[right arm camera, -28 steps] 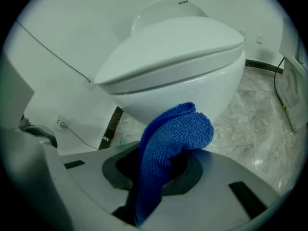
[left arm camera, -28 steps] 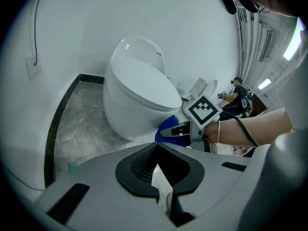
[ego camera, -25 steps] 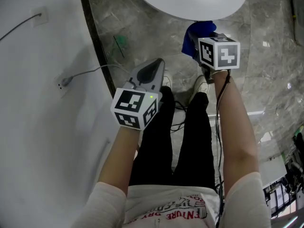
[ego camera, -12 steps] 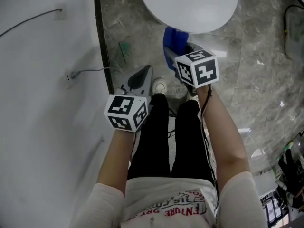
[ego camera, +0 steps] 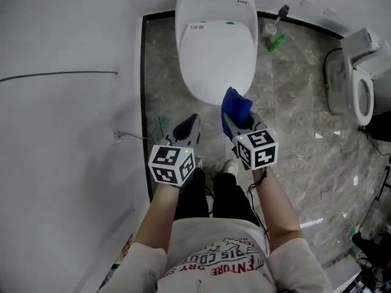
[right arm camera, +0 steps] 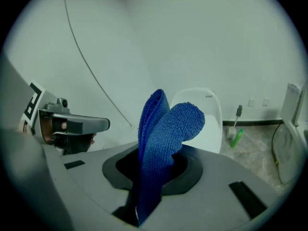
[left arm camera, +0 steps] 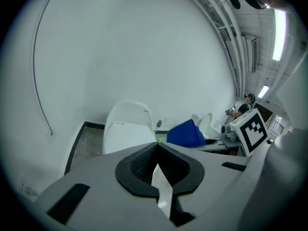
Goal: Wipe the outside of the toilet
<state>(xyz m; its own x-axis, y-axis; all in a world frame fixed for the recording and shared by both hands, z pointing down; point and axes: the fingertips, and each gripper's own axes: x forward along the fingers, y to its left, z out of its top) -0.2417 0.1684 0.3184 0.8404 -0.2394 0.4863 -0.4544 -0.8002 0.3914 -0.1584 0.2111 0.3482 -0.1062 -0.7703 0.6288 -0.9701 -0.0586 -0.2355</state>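
The white toilet stands with its lid down against the far wall, ahead of both grippers. My right gripper is shut on a folded blue cloth, which sticks up from the jaws just short of the bowl's front rim. In the right gripper view the blue cloth fills the jaws and partly hides the toilet. My left gripper is shut with nothing in it, left of the bowl's front. The left gripper view shows the toilet beyond the closed jaws and the cloth to the right.
A white wall runs along the left with a cable at its foot. A toilet brush and a green bottle sit right of the tank. Another white fixture stands at the far right. The person's legs and shoes are below the grippers.
The view has pulled back: the whole toilet now shows instead of only its front rim. Both grippers sit farther from the bowl, and the right one still holds the cloth.
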